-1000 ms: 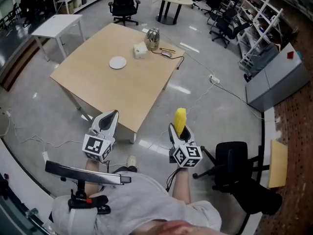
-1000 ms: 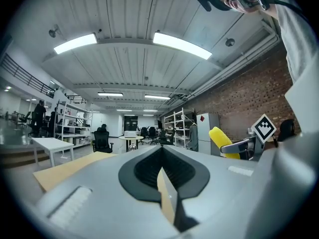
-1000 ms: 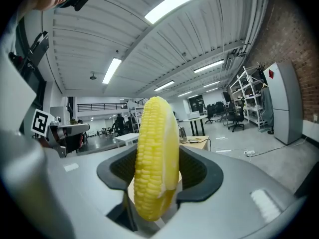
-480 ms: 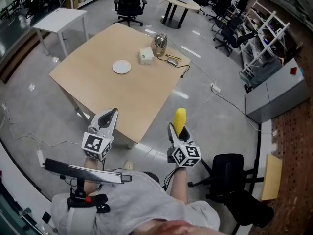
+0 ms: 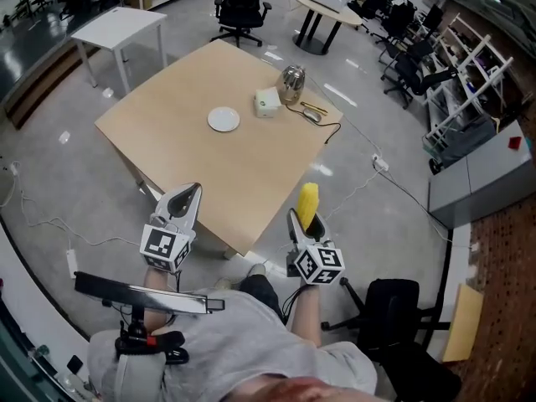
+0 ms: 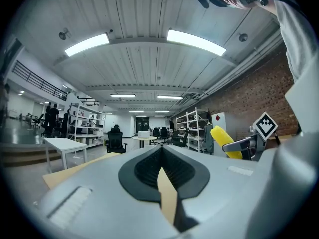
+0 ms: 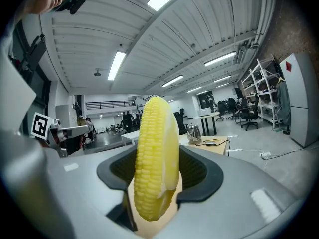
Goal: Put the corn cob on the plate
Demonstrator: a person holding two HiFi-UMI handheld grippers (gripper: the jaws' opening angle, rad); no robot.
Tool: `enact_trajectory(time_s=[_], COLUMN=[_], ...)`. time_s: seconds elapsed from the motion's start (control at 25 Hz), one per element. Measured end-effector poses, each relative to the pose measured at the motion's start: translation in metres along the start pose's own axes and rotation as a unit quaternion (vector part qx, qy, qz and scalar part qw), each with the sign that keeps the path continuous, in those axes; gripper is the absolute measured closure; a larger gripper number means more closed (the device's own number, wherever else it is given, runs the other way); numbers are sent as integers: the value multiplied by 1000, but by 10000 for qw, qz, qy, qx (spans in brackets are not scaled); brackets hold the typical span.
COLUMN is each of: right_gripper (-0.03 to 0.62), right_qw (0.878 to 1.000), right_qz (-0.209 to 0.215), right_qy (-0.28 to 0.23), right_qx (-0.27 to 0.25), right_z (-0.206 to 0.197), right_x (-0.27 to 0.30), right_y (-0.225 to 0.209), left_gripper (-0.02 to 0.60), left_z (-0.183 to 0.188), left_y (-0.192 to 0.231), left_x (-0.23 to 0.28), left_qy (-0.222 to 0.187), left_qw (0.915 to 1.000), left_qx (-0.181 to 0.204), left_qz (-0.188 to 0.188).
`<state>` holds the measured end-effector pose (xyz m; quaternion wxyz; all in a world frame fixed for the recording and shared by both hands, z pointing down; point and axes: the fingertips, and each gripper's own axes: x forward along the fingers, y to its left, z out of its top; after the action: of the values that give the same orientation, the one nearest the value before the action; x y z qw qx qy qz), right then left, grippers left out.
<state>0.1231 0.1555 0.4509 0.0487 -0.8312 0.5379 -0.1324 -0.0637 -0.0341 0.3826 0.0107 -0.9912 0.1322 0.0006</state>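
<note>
A yellow corn cob (image 5: 308, 204) (image 7: 155, 153) stands upright between the jaws of my right gripper (image 5: 303, 222) (image 7: 157, 193), which is shut on it, just off the near edge of the wooden table (image 5: 193, 157). My left gripper (image 5: 186, 205) (image 6: 167, 193) hangs level with it at the left, jaws shut with nothing between them. The small white plate (image 5: 224, 120) lies far ahead on the table's middle. The left gripper view also catches the corn cob (image 6: 222, 139) at its right.
Beyond the plate on the table stand a white box (image 5: 268, 101), a metal kettle (image 5: 291, 78) and a cable (image 5: 322, 124). A black office chair (image 5: 385, 312) is close at my right. A white table (image 5: 121, 25) and a round table (image 5: 328, 2) stand farther off.
I have moved closer to the table: the table and plate have slid down and rightward in the head view. Both grippers keep their places and the corn stays held.
</note>
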Motion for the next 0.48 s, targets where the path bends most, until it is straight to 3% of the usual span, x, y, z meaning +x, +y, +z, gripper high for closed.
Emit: enact_trajectory(time_s=[0.48], right_gripper=[350], right_qw=[9978], right_qz=[607], right_qy=[218], right_qx=[-138], right_z=[9], right_x=[80], right_y=[-2], left_gripper=[561], left_z=[-8], left_y=[47], left_x=[4], left_qy=[62], left_qw=[9966], left_qx=[-22], left_qz=[823])
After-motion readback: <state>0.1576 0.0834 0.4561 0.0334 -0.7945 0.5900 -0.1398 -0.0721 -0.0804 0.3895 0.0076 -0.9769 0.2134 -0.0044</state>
